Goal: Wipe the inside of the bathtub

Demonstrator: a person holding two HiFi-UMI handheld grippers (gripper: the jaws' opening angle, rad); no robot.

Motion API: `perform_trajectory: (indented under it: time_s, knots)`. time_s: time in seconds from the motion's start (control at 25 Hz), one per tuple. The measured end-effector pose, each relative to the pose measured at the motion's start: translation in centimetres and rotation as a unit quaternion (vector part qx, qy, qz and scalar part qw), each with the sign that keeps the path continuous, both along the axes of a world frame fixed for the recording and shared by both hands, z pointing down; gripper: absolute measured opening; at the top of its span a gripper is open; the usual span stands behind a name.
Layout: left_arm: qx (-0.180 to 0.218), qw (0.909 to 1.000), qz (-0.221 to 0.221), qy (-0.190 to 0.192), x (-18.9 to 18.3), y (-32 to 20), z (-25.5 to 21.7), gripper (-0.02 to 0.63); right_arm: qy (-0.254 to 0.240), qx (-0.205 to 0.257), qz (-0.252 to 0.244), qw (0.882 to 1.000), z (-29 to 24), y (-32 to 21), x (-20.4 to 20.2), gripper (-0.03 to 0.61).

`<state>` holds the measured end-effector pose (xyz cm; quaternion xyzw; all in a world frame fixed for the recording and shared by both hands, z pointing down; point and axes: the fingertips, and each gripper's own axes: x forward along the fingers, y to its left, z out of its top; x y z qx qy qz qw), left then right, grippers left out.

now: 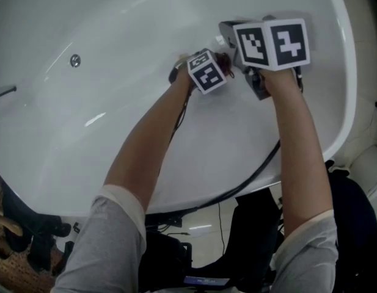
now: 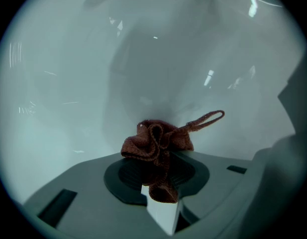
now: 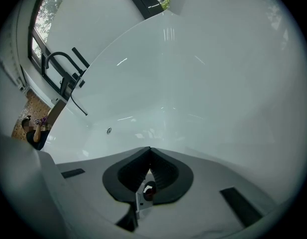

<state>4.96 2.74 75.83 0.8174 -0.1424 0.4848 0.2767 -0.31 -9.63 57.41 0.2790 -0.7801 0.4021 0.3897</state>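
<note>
A white bathtub (image 1: 115, 133) fills the head view, and both arms reach down into it. My left gripper (image 2: 157, 156) is shut on a crumpled dark red cloth (image 2: 155, 143) whose loop sticks out to the right, close to the tub's white inner wall (image 2: 93, 83). In the head view the cloth (image 1: 223, 61) shows only as a dark scrap beside the left gripper's marker cube (image 1: 206, 71). My right gripper (image 3: 149, 156) is shut with nothing between its jaws, right beside the left one (image 1: 270, 47), and looks along the tub interior (image 3: 193, 83).
A round drain fitting (image 1: 74, 60) sits on the tub's far side, also seen as a small fitting (image 3: 109, 130). A black tap (image 3: 61, 71) stands on the tub's edge by a window. A black cable (image 1: 249, 179) crosses the near rim (image 1: 206, 200). A person (image 3: 36, 128) stands beyond the tub.
</note>
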Motion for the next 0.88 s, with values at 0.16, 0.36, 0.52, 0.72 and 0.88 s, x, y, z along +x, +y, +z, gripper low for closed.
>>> perform_trajectory:
  time_s: [0.16,0.36,0.52,0.72,0.88]
  knots:
    - [0.002,0.9999,0.006,-0.009,-0.8,0.2,1.0,0.107,0.001,-0.01,-0.021,1.0,0.8,0.8,-1.0,0.011]
    - [0.005,0.9996,0.017,-0.021,-1.5,0.3,1.9,0.107,0.008,-0.021,-0.033,0.999,1.6,1.8,-1.5,0.011]
    - [0.009,0.9989,0.028,-0.036,-2.4,0.5,2.7,0.107,0.015,-0.029,-0.036,0.999,1.9,2.2,-1.2,0.011]
    - [0.002,0.9977,0.029,-0.062,-4.2,1.2,3.7,0.107,0.003,-0.029,-0.021,0.999,1.8,1.9,-1.0,0.011]
    - [-0.014,0.9972,0.007,-0.073,-6.6,1.4,4.4,0.106,-0.001,-0.02,-0.044,0.999,1.3,2.1,-2.2,0.011]
